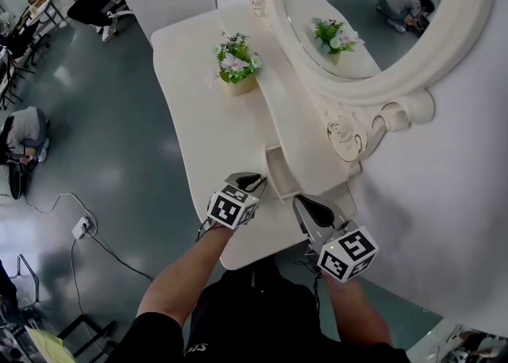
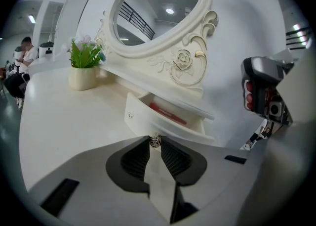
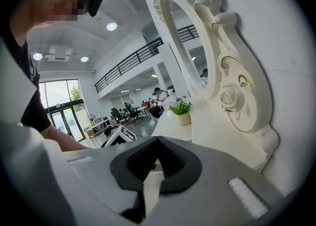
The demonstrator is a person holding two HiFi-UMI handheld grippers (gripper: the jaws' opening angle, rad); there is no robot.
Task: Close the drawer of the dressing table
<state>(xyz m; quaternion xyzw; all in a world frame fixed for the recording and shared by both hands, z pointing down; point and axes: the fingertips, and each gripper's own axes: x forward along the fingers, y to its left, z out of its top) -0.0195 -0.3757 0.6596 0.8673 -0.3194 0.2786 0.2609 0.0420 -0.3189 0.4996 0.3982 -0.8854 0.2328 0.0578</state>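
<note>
Under me the floor is glossy grey and throws back the ceiling light. At the left edge of the head view a person crouches on it. Lower left, a white power strip lies with its cable trailing off to the right. In the upper left corner someone sits on an office chair. A plain white wall fills the right side. In the right gripper view I see round ceiling lights, a railed upper gallery, tall glass doors at the left, and desks with chairs far off.
</note>
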